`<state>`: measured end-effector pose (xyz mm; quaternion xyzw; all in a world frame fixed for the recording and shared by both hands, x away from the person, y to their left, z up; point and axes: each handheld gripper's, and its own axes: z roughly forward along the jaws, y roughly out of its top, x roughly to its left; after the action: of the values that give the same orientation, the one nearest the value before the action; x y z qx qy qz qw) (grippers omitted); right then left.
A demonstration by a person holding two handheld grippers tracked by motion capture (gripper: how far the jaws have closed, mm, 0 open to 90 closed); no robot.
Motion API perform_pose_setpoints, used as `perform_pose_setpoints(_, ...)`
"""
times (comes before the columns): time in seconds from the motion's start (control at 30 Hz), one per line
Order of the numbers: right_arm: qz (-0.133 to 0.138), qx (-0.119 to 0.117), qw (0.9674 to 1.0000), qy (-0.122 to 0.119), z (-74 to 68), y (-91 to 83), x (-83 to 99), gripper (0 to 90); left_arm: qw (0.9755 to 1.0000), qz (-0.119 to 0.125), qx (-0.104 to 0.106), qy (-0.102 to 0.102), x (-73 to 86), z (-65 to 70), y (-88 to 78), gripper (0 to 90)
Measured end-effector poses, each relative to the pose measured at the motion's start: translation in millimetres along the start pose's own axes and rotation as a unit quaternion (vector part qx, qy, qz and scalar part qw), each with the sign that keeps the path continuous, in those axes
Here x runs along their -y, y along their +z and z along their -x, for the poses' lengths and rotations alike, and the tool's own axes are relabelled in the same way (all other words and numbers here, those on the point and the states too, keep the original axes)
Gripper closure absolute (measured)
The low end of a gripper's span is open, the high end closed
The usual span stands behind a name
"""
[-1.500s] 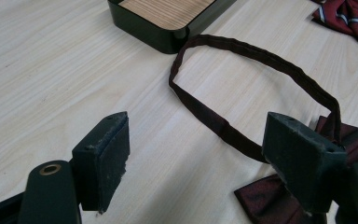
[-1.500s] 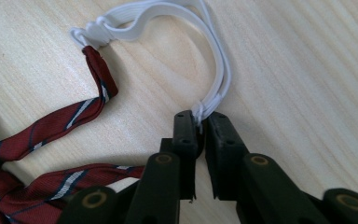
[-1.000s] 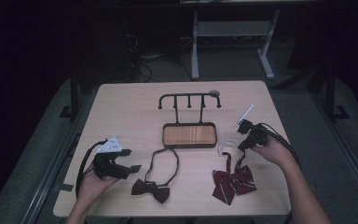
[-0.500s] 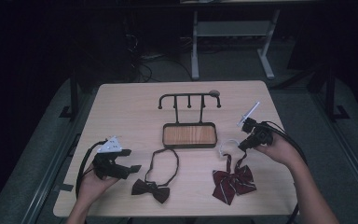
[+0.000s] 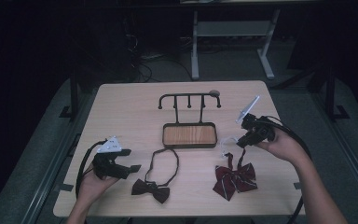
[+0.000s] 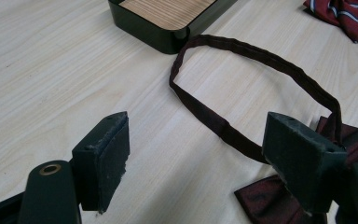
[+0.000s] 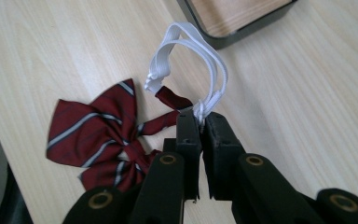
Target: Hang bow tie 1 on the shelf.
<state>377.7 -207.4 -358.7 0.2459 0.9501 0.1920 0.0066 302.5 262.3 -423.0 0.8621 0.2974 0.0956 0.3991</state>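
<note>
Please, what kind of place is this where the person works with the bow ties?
Probably a lab or studio set up for recording. A light wooden table stands alone in a dark room, cables lie on the floor behind it, and a white metal stand stands farther back.

Each hand-held unit is built in black. The left gripper [image 5: 123,167] is topped by a grey three-cornered plate, and a black cable is looped from its body. The right gripper [image 5: 239,141] carries a similar pale plate and a black cable that is run along the forearm. The jaws are formed as flat black blocks with scuffed pad faces. Brass-coloured ringed fasteners are set into the black finger arms. The forearms are left bare; no sleeves are visible.
</note>
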Motion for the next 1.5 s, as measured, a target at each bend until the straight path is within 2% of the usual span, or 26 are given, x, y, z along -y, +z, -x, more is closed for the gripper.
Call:
perform_pose_setpoints(0.23,0.007,-0.007,0.9999,-0.012,-4.0,-11.3,-6.6,84.5,1.0000,0.001,-0.001,0.001,0.0,-0.2,-0.5,22.9)
perform_pose_setpoints(0.53,0.013,-0.003,0.9996,-0.027,-9.1,-26.2,-17.2,84.6,1.0000,0.003,-0.001,0.001,0.0,-0.4,-0.9,23.0)
perform_pose_setpoints(0.97,0.018,0.007,0.9989,-0.042,-14.4,-47.3,-32.1,84.5,1.0000,0.005,-0.002,0.000,0.1,-0.3,-0.8,23.0)
perform_pose_setpoints(1.07,0.018,0.012,0.9987,-0.046,-15.6,-50.9,-35.6,84.4,1.0000,0.003,-0.002,0.005,-0.2,-0.6,-1.1,23.0)
perform_pose_setpoints(1.5,0.019,0.028,0.9980,-0.054,-17.0,-67.9,-52.5,84.4,1.0000,0.006,-0.001,0.000,-0.1,-0.1,-1.9,23.0)
